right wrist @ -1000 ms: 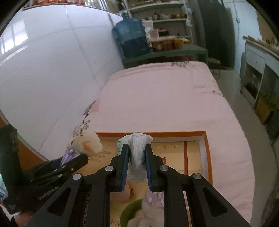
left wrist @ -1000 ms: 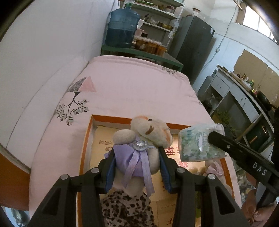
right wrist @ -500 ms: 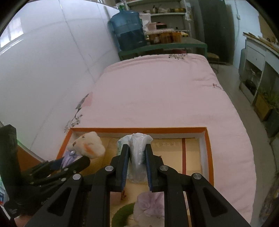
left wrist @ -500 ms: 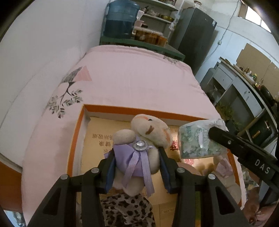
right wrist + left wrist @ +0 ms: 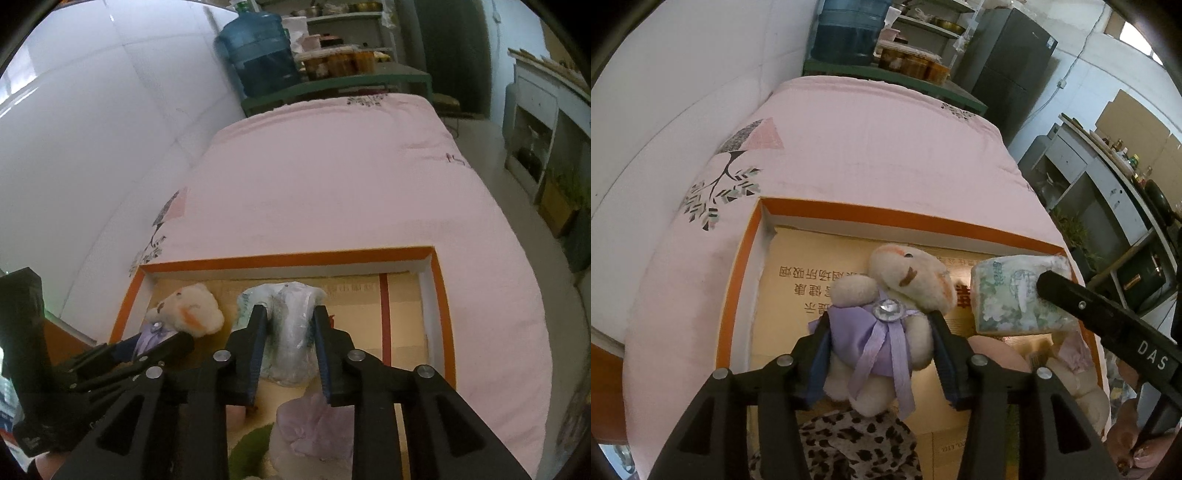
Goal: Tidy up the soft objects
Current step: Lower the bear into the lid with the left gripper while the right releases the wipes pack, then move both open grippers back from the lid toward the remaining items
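Left wrist view shows the left tongs (image 5: 881,341) clamped on a cream plush bear (image 5: 886,325) in a purple dress, held above the orange-rimmed box (image 5: 886,218) lying on the pink bed (image 5: 868,147). Right wrist view shows the right tongs (image 5: 290,347) squeezing a tissue pack (image 5: 290,325) over the same box, just beside the bear.

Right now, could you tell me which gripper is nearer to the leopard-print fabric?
Left. The left gripper, shut on the teddy bear, hangs directly above the leopard-print fabric. The right gripper, shut on the tissue pack, is off to the right.
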{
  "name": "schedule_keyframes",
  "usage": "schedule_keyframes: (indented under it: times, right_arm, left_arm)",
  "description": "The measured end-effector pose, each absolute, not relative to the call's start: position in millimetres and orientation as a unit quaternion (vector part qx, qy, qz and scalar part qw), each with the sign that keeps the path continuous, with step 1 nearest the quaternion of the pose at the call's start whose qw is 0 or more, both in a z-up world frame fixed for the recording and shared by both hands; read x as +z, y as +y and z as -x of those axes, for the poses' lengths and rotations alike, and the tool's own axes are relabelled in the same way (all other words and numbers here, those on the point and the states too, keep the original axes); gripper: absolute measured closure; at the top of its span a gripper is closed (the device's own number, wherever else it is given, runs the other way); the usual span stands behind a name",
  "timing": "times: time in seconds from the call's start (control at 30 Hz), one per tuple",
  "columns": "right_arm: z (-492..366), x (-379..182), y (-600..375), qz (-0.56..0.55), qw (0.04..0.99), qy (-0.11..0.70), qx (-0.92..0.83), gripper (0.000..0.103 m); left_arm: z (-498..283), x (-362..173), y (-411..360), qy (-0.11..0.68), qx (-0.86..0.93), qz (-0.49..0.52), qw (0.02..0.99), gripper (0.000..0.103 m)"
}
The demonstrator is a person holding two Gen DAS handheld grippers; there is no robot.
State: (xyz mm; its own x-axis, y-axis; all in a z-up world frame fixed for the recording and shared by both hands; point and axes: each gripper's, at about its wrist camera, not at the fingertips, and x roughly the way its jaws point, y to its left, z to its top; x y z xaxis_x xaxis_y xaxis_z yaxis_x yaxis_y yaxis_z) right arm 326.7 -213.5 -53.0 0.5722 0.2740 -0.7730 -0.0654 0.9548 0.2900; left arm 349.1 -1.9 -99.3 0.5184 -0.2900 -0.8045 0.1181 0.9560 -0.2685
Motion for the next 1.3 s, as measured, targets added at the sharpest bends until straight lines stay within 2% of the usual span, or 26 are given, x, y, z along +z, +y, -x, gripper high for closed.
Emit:
schedule_keyframes:
  times: [0.1, 0.13, 0.53, 1.3]
  right_arm:
    - [-326, -56, -216, -0.12, 0.876, 0.457, 0.096, 0.056]
    - [-325, -56, -217, -0.12, 0.876, 0.457, 0.095, 0.054]
    - [-308, -45, -216, -0.095, 0.893, 0.434, 0.078, 0.051]
    - [-242, -14, -205, -0.081, 0.911, 0.395, 0.083, 0.051]
  left_arm:
    - [-349, -99, -1, 0.478, -0.117, 0.091, 0.866, 0.05]
    - [-348, -99, -1, 0.477, -0.116, 0.091, 0.866, 0.05]
    - [-336, -86, 4, 0.457, -0.12, 0.116, 0.874, 0.04]
    - [-274, -43, 4, 0.408, -0.12, 0.106, 0.899, 0.04]
